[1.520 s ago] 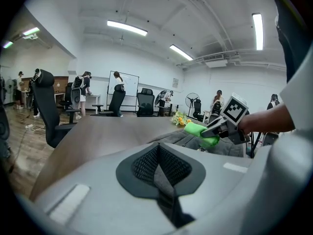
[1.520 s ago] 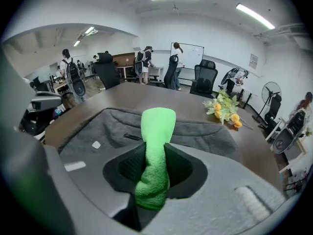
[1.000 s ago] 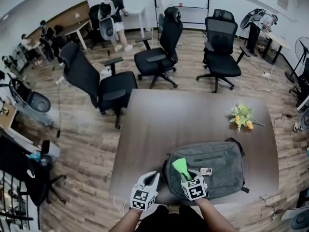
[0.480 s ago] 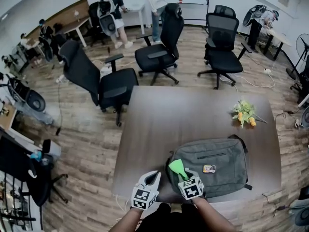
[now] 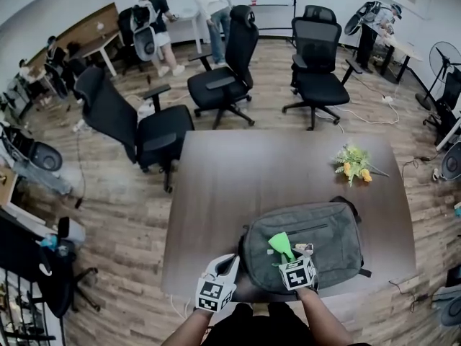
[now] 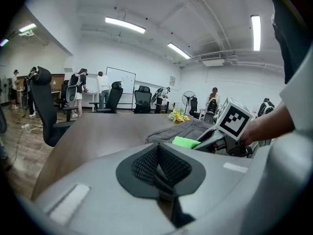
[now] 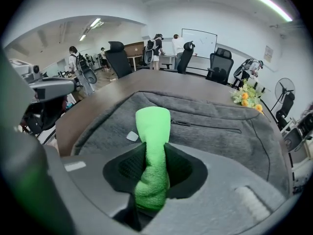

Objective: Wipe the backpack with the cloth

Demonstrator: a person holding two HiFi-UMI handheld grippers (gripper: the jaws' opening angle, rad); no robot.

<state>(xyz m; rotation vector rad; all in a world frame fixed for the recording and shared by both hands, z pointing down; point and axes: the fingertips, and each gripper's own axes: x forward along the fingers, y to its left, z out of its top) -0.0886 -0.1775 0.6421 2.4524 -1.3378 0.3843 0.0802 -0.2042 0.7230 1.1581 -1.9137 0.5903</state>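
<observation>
The cloth point(image 5: 279, 244) is gripped by the right tongs point(image 5: 288, 258) over the near part of the backpack point(image 5: 328, 233). The left tongs point(image 5: 225, 267) are held closed and empty, left of the backpack. Wiping is judged to be in hand. Next, the cloth must be pressed down and swept across.

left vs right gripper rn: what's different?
Right gripper is shut on the green cloth; left gripper is shut on nothing. Right is over the grey backpack, with the cloth above its top face; left is off the backpack, beside its left side near the table edge. Shared: both point away from the person and carry a marker cube.
</observation>
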